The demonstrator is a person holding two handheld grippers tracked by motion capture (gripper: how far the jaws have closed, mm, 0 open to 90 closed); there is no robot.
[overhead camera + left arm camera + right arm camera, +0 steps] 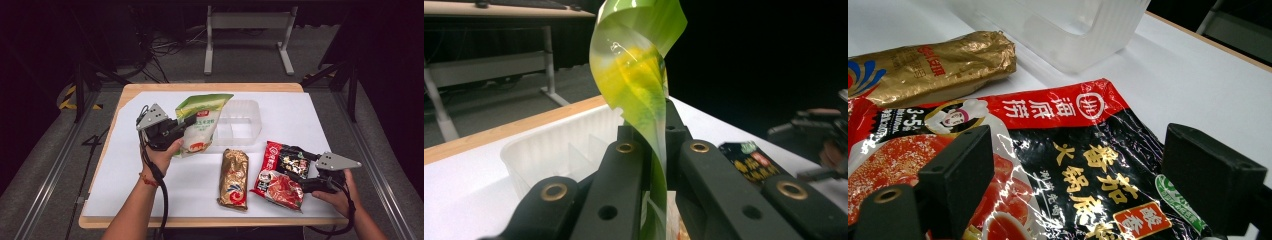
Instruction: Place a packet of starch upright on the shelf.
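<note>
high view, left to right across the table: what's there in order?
left gripper clamped on the green pouch → clear plastic tray → gold packet → red-and-black sauce packet → right gripper, jaws open over that packet.

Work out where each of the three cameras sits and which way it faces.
High view: above the table's near edge, looking forward and down; both forearms show.
Left gripper view: on the left gripper, looking along its fingers, shut on the green pouch, toward the clear plastic tray.
Right gripper view: on the right gripper, open fingers low over the red-and-black sauce packet.
Shared: the tray shows in all three.
</note>
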